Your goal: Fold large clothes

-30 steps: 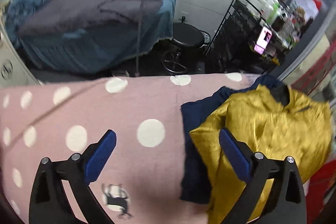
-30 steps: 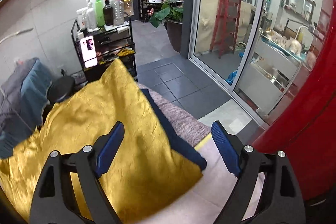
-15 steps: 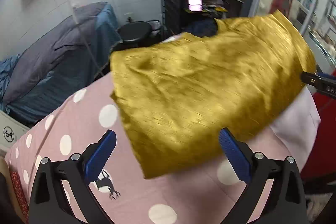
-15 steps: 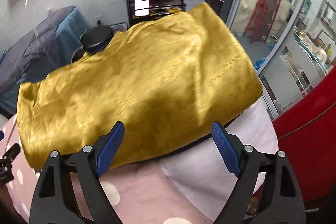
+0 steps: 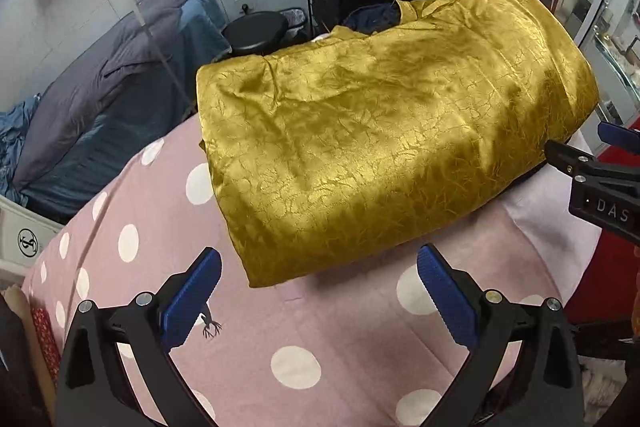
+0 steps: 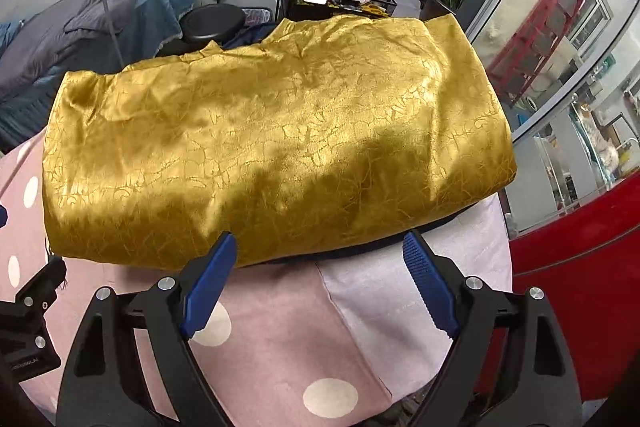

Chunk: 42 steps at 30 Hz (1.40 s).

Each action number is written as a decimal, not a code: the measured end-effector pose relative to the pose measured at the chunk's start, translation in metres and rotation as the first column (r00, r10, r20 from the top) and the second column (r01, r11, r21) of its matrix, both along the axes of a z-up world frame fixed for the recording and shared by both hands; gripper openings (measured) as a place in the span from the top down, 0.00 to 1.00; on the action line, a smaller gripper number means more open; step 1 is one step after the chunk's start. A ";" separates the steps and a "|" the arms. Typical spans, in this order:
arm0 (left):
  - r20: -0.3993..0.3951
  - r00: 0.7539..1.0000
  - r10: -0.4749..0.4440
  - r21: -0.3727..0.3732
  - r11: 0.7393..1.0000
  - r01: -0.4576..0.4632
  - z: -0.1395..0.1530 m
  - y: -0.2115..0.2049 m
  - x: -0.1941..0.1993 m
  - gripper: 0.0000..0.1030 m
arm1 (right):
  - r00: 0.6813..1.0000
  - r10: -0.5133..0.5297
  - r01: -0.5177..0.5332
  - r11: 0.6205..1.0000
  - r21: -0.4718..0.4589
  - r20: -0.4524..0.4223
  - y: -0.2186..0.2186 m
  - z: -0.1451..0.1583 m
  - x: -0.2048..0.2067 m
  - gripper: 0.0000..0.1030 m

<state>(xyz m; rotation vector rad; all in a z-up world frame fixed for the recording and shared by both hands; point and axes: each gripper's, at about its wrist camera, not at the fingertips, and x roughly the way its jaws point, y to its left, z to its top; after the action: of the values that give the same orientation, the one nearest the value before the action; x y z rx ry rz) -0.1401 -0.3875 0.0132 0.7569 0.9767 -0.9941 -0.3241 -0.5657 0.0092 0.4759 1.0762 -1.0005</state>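
In the left wrist view, the golden-yellow garment (image 5: 384, 131) lies spread on the pink polka-dot blanket (image 5: 320, 339), with a navy lining or a second dark cloth (image 5: 372, 17) showing at its far edge near the collar. The left gripper (image 5: 318, 297) hangs just before the near-left corner of the garment, its blue pads wide apart, and holds nothing; neither pad touches the cloth. At the right border a part of the right gripper (image 5: 600, 179) is seen, close to the garment's right end.

To do the step well (I judge it is the grasp for a next fold), each gripper should take only the near hem, close to a corner, and pinch all layers together, because the shiny cloth looks slippery and a layer may slide out. Both sides should then lift evenly, so that the fold line stays straight.

In the right wrist view, the same garment (image 6: 276, 147) fills the middle, and a dark edge peeks out under its near hem. The right gripper (image 6: 318, 285) is also wide open and empty, its pads just in front of the hem over the pale cloth panel (image 6: 400, 283). Whether the left pad's tip touches the hem, I cannot tell.
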 end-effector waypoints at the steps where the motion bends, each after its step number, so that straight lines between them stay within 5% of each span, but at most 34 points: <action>1: 0.001 1.000 -0.004 -0.001 1.000 0.004 0.001 0.000 -0.002 0.06 | 1.000 -0.001 0.001 1.000 0.002 -0.002 0.001 0.001 0.000 0.18; 6: 0.050 0.999 -0.020 -0.007 1.000 0.021 0.006 0.000 -0.010 0.06 | 1.000 0.002 -0.002 1.000 -0.001 0.002 0.005 0.009 0.000 0.18; 42: 0.045 0.999 -0.002 0.004 1.000 0.002 0.007 0.000 -0.007 0.06 | 0.999 0.028 -0.028 1.000 -0.002 -0.036 0.012 0.008 0.011 0.18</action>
<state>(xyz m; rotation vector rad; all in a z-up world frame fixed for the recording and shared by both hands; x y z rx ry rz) -0.1469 -0.3878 0.0204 0.7807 0.9397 -0.9733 -0.3133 -0.5538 0.0169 0.4410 1.1115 -0.9888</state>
